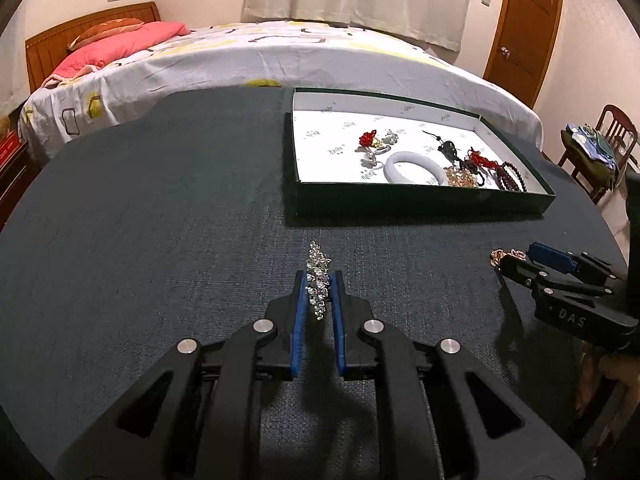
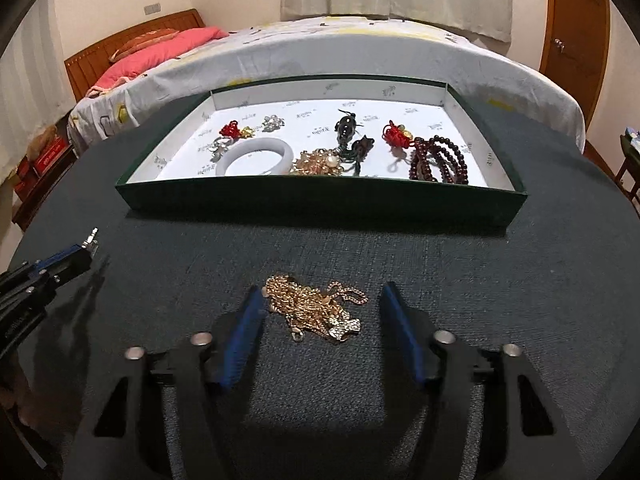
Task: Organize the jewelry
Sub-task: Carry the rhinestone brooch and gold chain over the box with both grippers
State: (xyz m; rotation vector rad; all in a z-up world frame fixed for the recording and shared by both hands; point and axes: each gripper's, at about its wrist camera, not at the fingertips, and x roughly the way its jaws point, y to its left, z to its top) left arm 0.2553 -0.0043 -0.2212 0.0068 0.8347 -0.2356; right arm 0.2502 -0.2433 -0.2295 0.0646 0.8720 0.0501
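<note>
My left gripper (image 1: 318, 280) is shut on a silver crystal piece (image 1: 317, 276) that stands upright between its blue pads, just above the dark tablecloth. My right gripper (image 2: 320, 300) is open, its pads on either side of a gold chain pile (image 2: 316, 308) lying on the cloth. The right gripper also shows in the left wrist view (image 1: 520, 260), with the gold chain (image 1: 500, 257) at its tips. The green tray (image 2: 320, 204) holds a white bangle (image 2: 256, 156), red knots, dark bead strands (image 2: 440, 160) and other pieces.
The round table (image 1: 160, 220) has a dark textured cloth. The tray (image 1: 420, 202) stands at its far side. Behind it are a bed (image 1: 280, 56), a curtain, a wooden door (image 1: 524, 28) and a chair (image 1: 600, 144) at right.
</note>
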